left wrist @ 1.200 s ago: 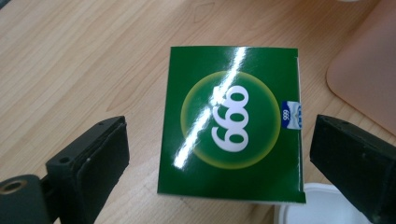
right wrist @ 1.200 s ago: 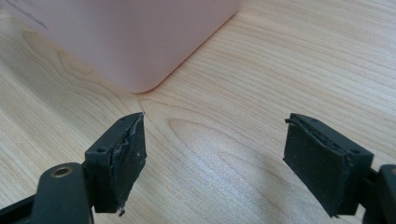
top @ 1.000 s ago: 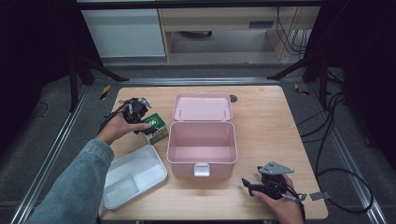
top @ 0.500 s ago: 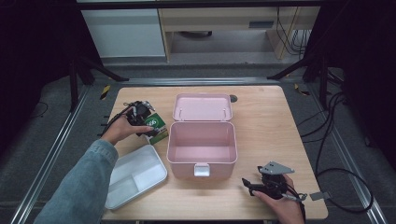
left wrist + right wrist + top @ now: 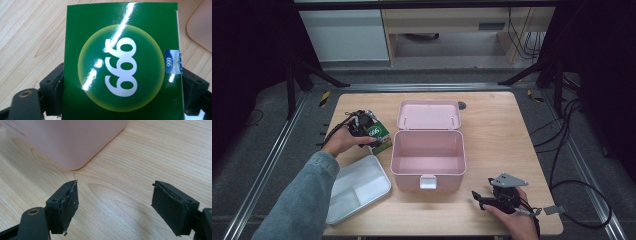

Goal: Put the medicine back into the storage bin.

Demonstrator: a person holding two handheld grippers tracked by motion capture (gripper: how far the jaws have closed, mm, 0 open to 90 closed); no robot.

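The left hand-held gripper [image 5: 122,100] has been closing on the glossy green cardboard box [image 5: 122,62], jaws flanking it; the right hand-held gripper [image 5: 115,205] gapes empty over the wooden counter [image 5: 150,152].

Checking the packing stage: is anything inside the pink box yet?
No, in the high view the open pink box shows a bare floor, and the green packet lies left of it on the table.
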